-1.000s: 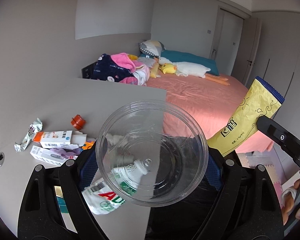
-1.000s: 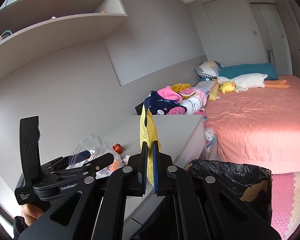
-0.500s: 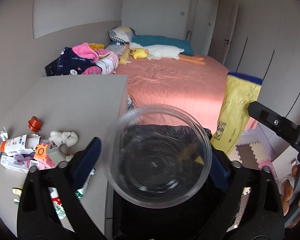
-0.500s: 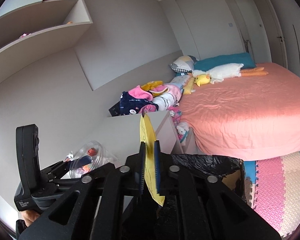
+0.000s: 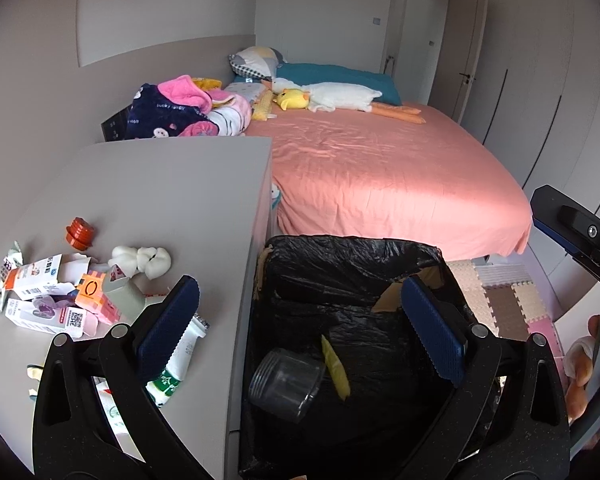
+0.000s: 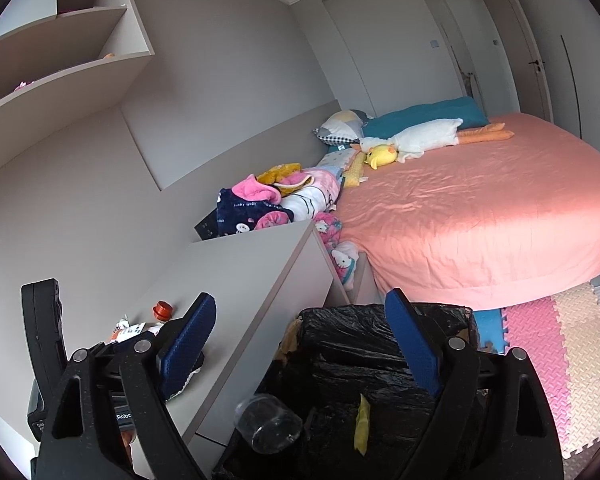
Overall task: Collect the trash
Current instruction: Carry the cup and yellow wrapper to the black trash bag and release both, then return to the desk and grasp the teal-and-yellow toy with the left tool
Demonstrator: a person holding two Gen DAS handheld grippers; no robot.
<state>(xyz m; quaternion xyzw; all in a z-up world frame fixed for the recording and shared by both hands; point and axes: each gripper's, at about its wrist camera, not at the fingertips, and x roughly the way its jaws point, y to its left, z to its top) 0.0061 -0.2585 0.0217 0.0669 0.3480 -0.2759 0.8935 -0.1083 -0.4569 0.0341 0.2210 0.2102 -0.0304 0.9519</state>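
Note:
Both grippers hang open and empty over a bin lined with a black bag (image 5: 340,264) beside the grey desk (image 5: 172,200). Inside the bag lie a clear plastic cup (image 5: 286,378) on its side and a yellow snack packet (image 5: 335,368). They also show in the right wrist view: the cup (image 6: 268,422) and the packet (image 6: 362,424). My left gripper (image 5: 300,332) spans the desk edge and the bin. My right gripper (image 6: 300,352) is above the bin (image 6: 364,344). Loose trash lies on the desk: small cartons (image 5: 40,280), a wrapper (image 5: 10,256), a milk pouch (image 5: 176,368).
An orange cap (image 5: 78,234) and a white crumpled tissue (image 5: 140,258) lie on the desk. A pink bed (image 5: 380,168) with plush toys stands behind. Foam mats (image 6: 556,344) cover the floor to the right. Wall shelves (image 6: 60,64) hang at the upper left.
The left gripper opened and the clear cup dropped into the bag. The right gripper opened and the yellow packet dropped in too. Both moved over the bin.

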